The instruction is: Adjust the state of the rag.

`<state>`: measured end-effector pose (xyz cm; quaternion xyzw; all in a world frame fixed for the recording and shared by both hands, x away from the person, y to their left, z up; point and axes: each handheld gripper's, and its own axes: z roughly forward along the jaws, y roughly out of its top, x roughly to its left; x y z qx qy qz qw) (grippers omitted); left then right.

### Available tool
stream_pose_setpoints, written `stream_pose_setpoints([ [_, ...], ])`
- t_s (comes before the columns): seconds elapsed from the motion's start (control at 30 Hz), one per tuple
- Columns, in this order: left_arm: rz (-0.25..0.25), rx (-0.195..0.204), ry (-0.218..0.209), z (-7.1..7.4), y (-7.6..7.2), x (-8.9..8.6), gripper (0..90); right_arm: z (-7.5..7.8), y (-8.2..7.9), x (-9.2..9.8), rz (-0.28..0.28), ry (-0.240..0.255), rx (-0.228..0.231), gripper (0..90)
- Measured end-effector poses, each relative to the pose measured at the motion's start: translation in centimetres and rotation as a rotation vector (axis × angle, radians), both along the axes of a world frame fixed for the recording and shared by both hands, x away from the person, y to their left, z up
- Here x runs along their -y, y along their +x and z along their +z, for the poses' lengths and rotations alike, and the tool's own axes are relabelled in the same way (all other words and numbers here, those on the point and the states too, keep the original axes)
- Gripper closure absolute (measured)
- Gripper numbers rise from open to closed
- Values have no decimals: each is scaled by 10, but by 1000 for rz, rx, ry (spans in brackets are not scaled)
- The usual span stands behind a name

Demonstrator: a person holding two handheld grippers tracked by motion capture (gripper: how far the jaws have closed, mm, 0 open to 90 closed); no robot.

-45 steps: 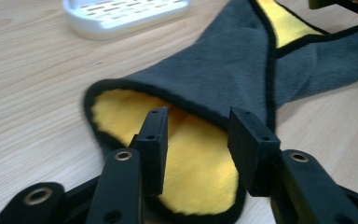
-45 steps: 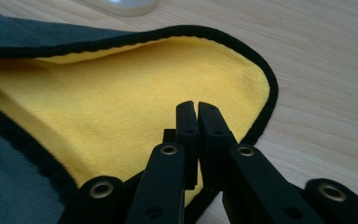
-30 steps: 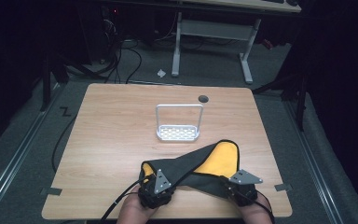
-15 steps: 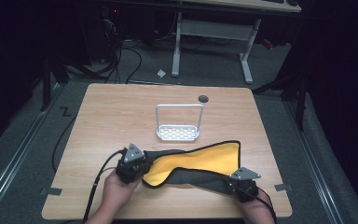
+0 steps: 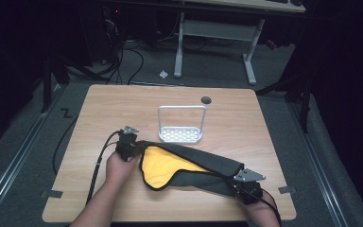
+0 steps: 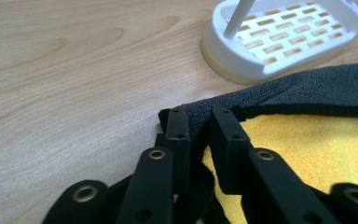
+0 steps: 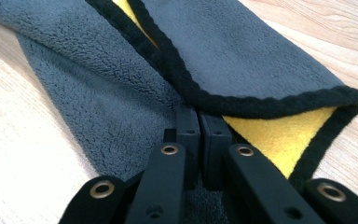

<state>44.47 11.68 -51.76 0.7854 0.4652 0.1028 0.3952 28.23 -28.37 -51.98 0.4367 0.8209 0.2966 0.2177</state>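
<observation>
We see the grey-and-yellow cloth (image 5: 189, 165) lying stretched across the near half of the table (image 5: 99, 109), just in front of the white rack (image 5: 181, 125). Our left gripper (image 6: 199, 122) has just been opening, its jaws narrowly parted around the cloth's black hem. Our right gripper (image 7: 199, 122) pinches the opposite end tight.
</observation>
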Motion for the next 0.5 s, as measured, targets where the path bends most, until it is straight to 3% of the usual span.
stream_pose_setpoints([
  [0.2,-12,44,5,8,-13,-1,673,0,1,0,3,8,-4,890],
  [0.27,-22,87,3,17,-30,-2,628,0,1,0,5,9,-4,892],
  [0.3,-22,87,3,17,-30,-2,629,0,1,0,6,6,0,892],
  [0.33,-26,116,-19,26,-48,-4,632,0,0,0,6,8,-1,892],
  [0.37,-26,116,-19,26,-48,-4,642,0,0,0,6,8,-1,892],
  [0.4,-40,128,-66,30,-61,-4,644,-1,0,-1,6,6,1,892],
  [0.47,-74,114,-75,32,-76,0,643,-1,0,-1,6,6,1,892],
  [0.5,-99,87,-114,31,-84,4,643,-1,0,-1,6,6,1,892],
])
